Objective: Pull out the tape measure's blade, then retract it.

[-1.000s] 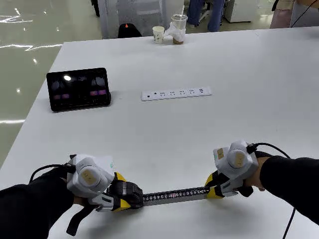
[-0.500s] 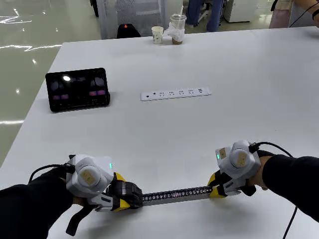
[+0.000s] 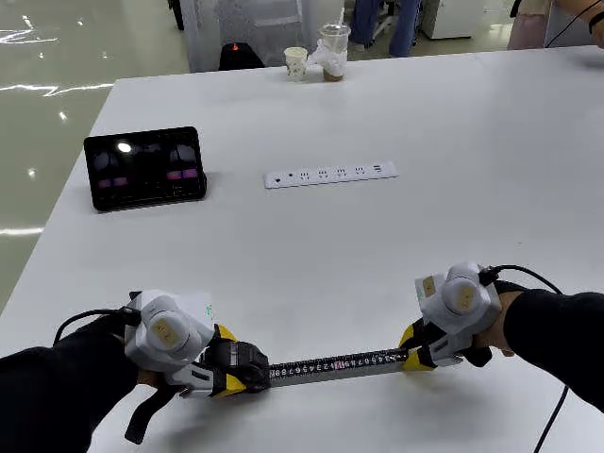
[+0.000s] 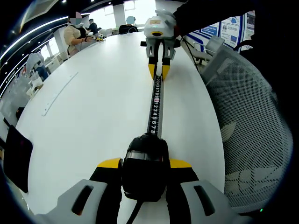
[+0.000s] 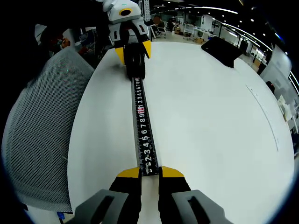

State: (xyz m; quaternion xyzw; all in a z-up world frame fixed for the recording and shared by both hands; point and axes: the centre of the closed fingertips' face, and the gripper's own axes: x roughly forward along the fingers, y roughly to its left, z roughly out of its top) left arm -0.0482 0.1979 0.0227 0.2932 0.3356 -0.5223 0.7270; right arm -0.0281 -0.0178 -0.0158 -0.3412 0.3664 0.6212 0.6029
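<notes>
"How was the light?"

"Bright and even, from ceiling lights far beyond the jaws. The white desk looked nearly washed out, with soft shadows just beneath the jaws."

"Glare? Blur?"

"Glare streaked the floor. Both gripper views bent at their edges, while the tape measure's blade read sharp ahead of the jaws."

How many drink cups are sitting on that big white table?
2. A small paper cup and, just right of it in the head view, a clear plastic cup with a straw, both at the far edge of the table. None seems hidden.
</notes>
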